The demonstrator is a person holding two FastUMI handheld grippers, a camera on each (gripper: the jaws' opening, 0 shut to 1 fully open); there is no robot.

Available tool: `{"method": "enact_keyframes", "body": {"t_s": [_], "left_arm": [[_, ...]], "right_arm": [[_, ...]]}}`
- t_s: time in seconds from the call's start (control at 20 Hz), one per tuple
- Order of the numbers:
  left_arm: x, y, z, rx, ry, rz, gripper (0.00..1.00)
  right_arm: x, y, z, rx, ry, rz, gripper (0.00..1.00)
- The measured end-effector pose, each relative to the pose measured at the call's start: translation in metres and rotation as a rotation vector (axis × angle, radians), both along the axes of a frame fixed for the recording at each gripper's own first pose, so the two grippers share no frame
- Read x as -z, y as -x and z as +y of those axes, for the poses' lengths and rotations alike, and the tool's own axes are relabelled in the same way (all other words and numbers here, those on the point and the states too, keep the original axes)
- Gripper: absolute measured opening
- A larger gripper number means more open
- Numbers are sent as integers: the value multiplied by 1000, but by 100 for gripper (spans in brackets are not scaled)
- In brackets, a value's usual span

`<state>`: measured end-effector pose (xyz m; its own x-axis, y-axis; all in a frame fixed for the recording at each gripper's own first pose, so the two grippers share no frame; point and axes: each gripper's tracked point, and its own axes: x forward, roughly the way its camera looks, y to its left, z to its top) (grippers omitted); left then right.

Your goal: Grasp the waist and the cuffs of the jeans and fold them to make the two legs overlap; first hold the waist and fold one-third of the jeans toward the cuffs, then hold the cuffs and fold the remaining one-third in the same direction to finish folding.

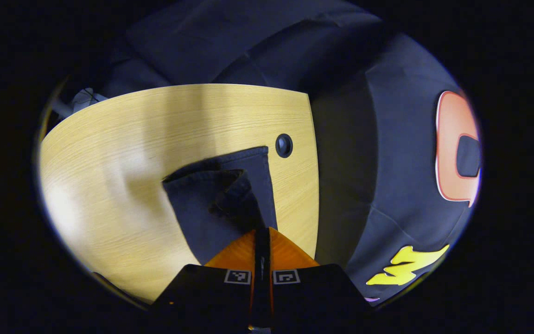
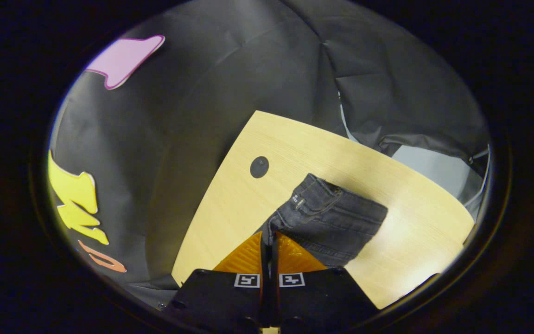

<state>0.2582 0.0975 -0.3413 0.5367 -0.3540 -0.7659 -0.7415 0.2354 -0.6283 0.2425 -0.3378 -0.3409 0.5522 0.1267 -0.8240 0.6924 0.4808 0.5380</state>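
Black cloth walls surround the wooden table [image 1: 109, 153]. Jeans [image 2: 332, 222] lie on it, lifted at both tools. Left tool [image 1: 262, 230] and right tool [image 2: 269, 234] — each pinched narrow on denim. Risk: thin grip slips mid-fold — legs land misaligned.

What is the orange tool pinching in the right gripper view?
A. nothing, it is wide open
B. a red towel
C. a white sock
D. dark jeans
D: in the right gripper view the orange tool has its two fingers closed together on the edge of the dark jeans, which lie on the wooden table.
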Motion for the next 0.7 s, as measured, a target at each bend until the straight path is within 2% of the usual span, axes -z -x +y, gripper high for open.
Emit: {"method": "enact_keyframes", "body": {"t_s": [0.25,0.45,0.5,0.6,0.65,0.7], "left_arm": [[50,-39,-12,77,-34,42,4],[73,-45,-14,80,-61,76,4],[73,-44,-13,81,-66,79,0],[70,-44,-11,73,-75,74,10],[75,-44,-10,75,-87,84,14],[77,-41,-11,82,-101,96,24]], "right_arm": [[49,-26,-3,10,-51,19,0],[68,-29,-4,1,-46,46,1],[71,-29,-4,-5,-35,52,1],[74,-32,-2,-10,-21,53,0],[74,-34,-1,-13,-18,52,9],[75,-36,0,-17,-12,46,5]]}}
